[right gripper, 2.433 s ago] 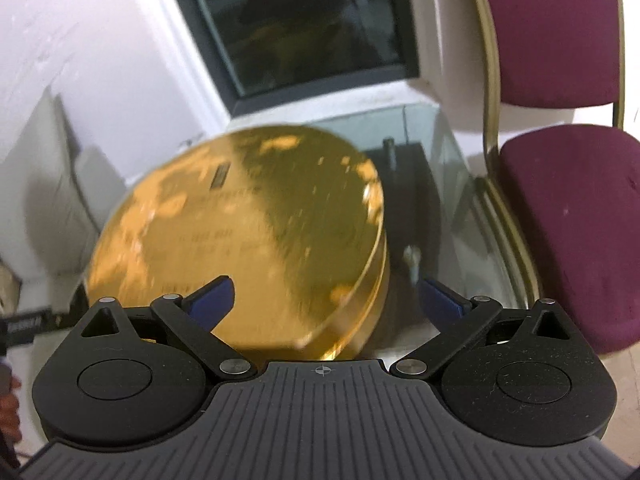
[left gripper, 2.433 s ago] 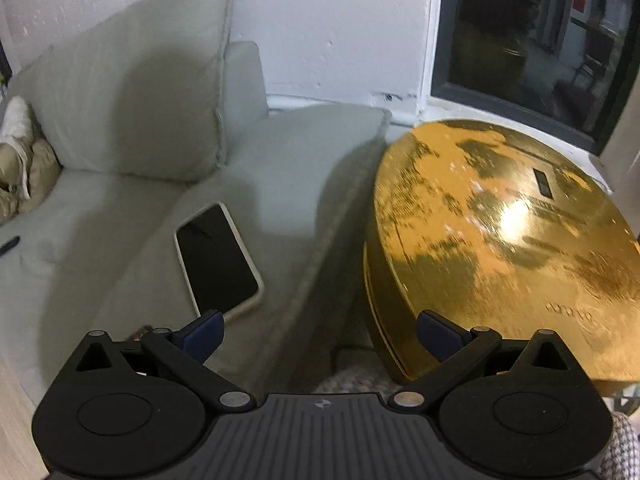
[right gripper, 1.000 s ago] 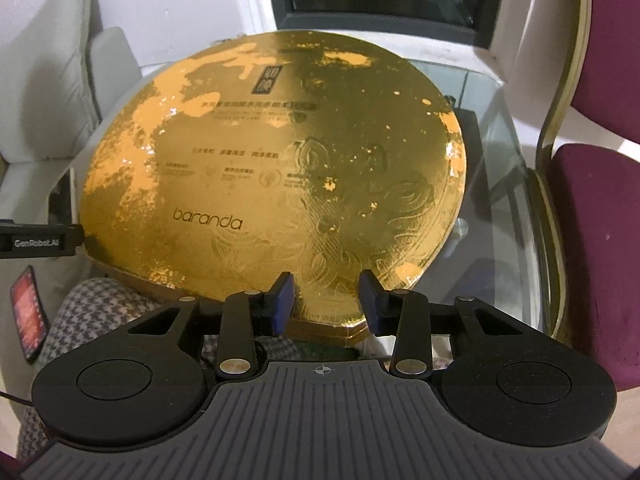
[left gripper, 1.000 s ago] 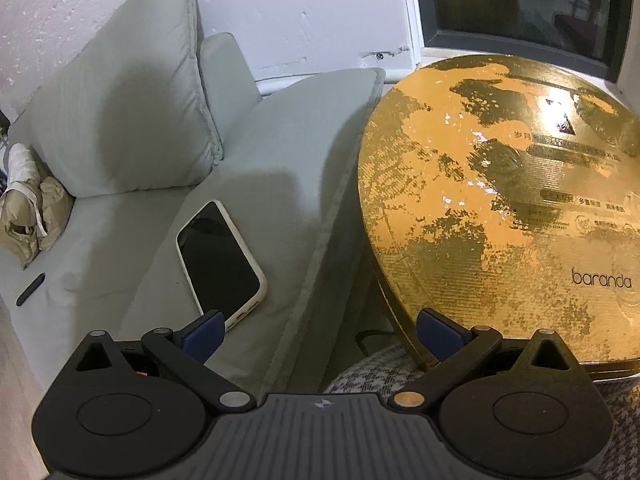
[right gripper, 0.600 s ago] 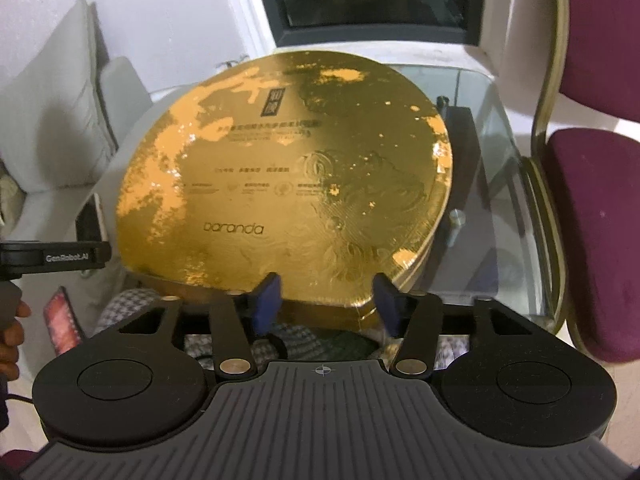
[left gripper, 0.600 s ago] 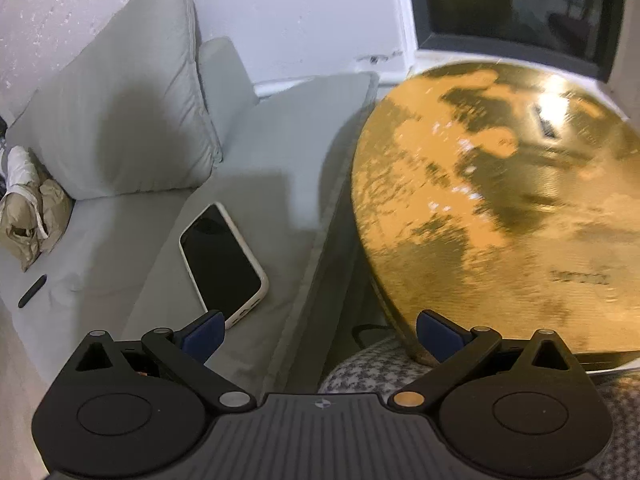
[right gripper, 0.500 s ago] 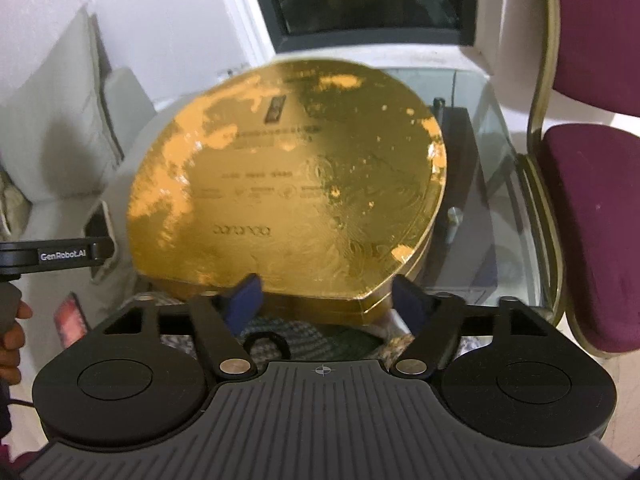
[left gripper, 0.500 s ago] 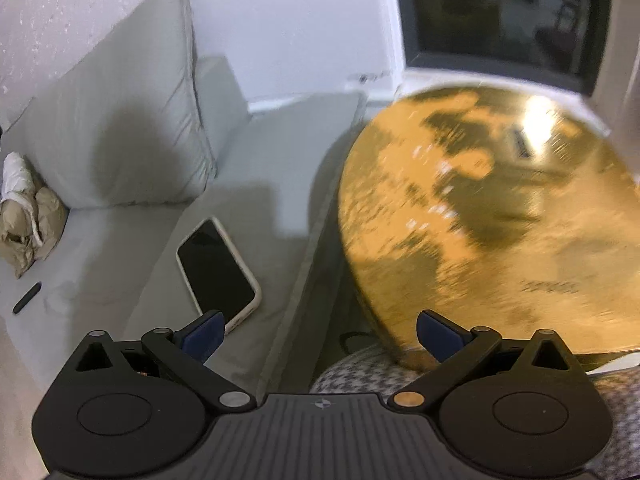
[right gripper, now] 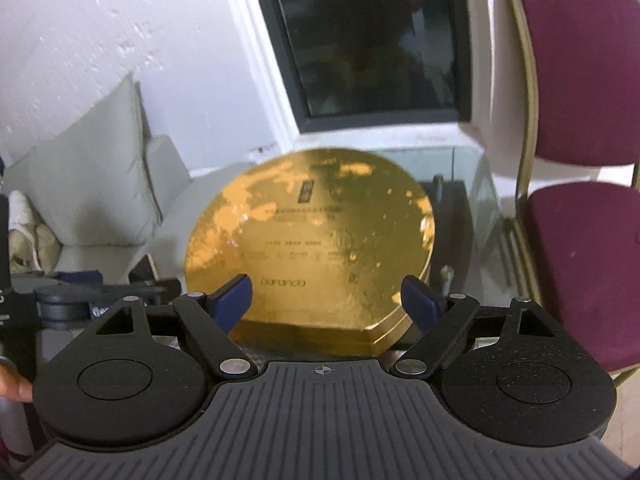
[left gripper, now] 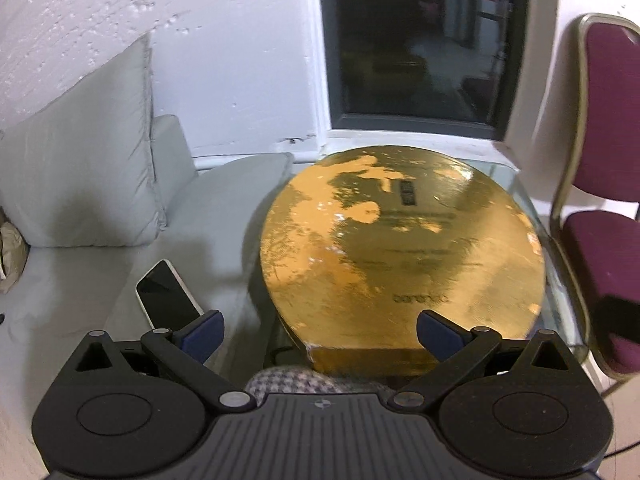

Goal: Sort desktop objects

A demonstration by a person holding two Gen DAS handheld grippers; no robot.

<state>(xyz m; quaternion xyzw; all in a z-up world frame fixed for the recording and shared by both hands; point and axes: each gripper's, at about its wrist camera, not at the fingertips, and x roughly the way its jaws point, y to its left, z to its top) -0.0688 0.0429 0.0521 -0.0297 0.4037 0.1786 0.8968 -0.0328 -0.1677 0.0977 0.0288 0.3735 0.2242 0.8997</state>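
A large round gold box point(left gripper: 400, 248) point(right gripper: 312, 240) lies flat on a glass table point(left gripper: 560, 312) point(right gripper: 476, 200). My left gripper point(left gripper: 318, 332) hovers open just short of the box's near edge, nothing between its blue pads. My right gripper point(right gripper: 326, 292) is open too, its fingers spread over the box's near rim without touching it. In the right wrist view the left gripper point(right gripper: 92, 286) shows at the left edge, beside a person's hand point(right gripper: 12, 386).
A grey sofa point(left gripper: 100, 280) with cushions stands left of the table; a phone point(left gripper: 168, 294) lies face up on its seat. A maroon chair point(left gripper: 604, 216) point(right gripper: 580, 216) stands at the right. A dark window point(left gripper: 416, 40) is behind. Checked fabric point(left gripper: 296, 378) sits below the box.
The right gripper's fingers have spread from nearly shut to wide open. Both grippers have pulled back and tilted up, so the box looks smaller and farther. The left stayed open.
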